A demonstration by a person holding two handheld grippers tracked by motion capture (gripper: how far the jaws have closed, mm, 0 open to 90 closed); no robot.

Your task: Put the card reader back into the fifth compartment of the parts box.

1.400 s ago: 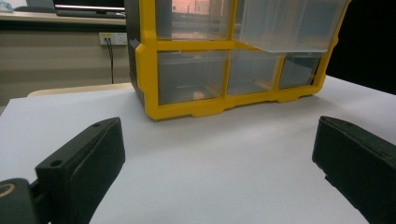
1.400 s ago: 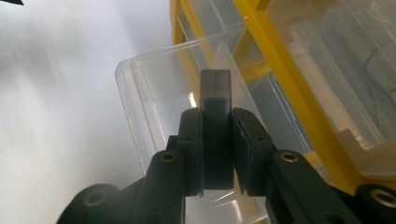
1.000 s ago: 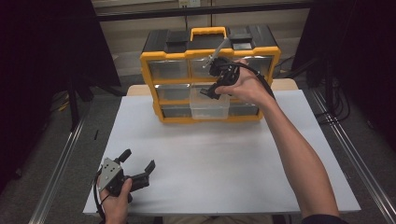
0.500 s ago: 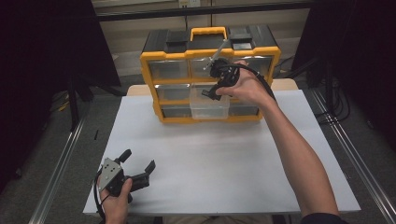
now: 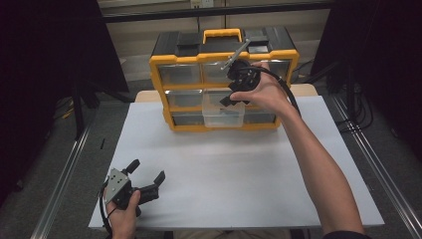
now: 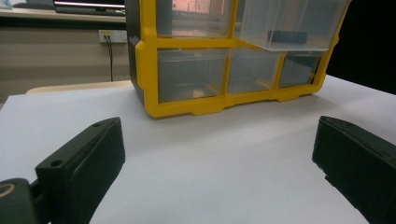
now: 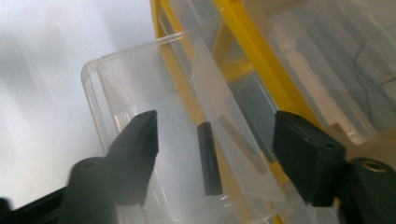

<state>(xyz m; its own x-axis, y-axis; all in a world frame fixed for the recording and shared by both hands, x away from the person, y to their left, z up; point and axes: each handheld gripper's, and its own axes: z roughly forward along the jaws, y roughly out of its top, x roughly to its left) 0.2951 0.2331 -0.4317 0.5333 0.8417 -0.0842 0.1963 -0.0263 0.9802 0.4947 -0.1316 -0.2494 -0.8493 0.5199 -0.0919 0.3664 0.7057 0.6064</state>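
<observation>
Yellow cabinet: stands at the table's far edge.
Drawer: clear, middle row, pulled out; small black part lies inside.
Right gripper: poised above the open drawer, jaws apart, nothing held.
Left gripper: resting near the table's front-left corner, jaws apart, empty.
Progress: drawer opened; part apparently not yet picked up.

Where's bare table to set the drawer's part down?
The white table is bare between the organizer and the near edge, and right of the left gripper. It is crowded at the open drawer, where the right gripper hangs over the black part.
</observation>
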